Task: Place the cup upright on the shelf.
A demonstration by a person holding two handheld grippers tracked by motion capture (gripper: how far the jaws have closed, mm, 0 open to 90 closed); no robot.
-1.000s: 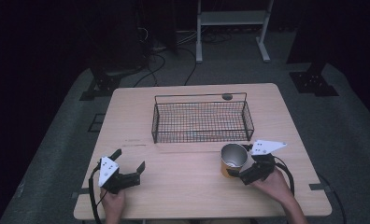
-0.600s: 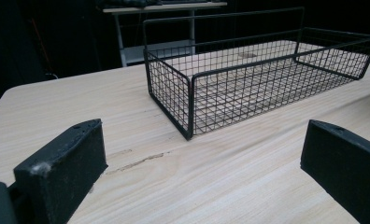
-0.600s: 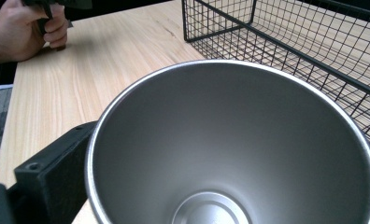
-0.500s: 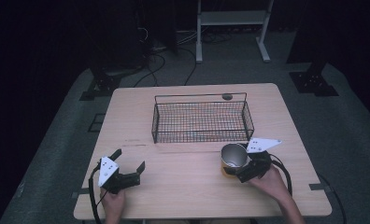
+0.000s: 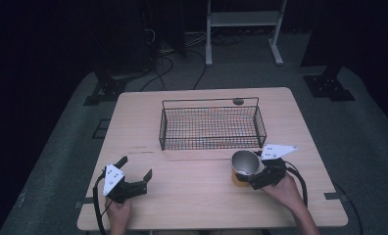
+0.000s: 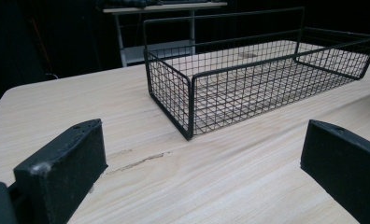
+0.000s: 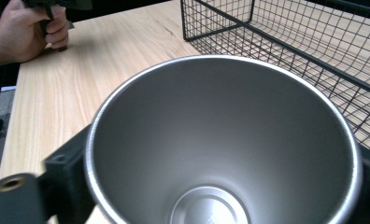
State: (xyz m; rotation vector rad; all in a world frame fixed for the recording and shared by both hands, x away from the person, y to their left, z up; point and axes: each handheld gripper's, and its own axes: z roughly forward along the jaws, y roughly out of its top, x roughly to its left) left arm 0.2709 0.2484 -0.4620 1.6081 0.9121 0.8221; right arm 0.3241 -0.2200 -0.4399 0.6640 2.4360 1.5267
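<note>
A steel cup (image 5: 244, 165) with a yellow outer wall stands on the wooden table (image 5: 192, 200), just in front of the wire basket's (image 5: 209, 143) right end. My right gripper (image 5: 251, 177) is shut on it. In the right gripper view the cup's (image 7: 220, 140) open mouth sits between the two black jaws, which press on its sides, and it is empty inside. At the front left of the table my left gripper (image 5: 136, 167) rests open, nothing between its jaws. In its own view the left gripper (image 6: 204, 163) faces the basket's (image 6: 169, 93) near corner.
The black wire basket is empty and lies across the table's middle. A small dark disc (image 5: 238, 102) sits behind it near the far edge. The person's other hand (image 7: 24, 32) shows at the far left in the right gripper view. A white rack (image 5: 243, 19) stands beyond the table.
The right gripper has shifted slightly around the cup, its grey plate edging up and left. The cup and the left gripper stay where they were.
</note>
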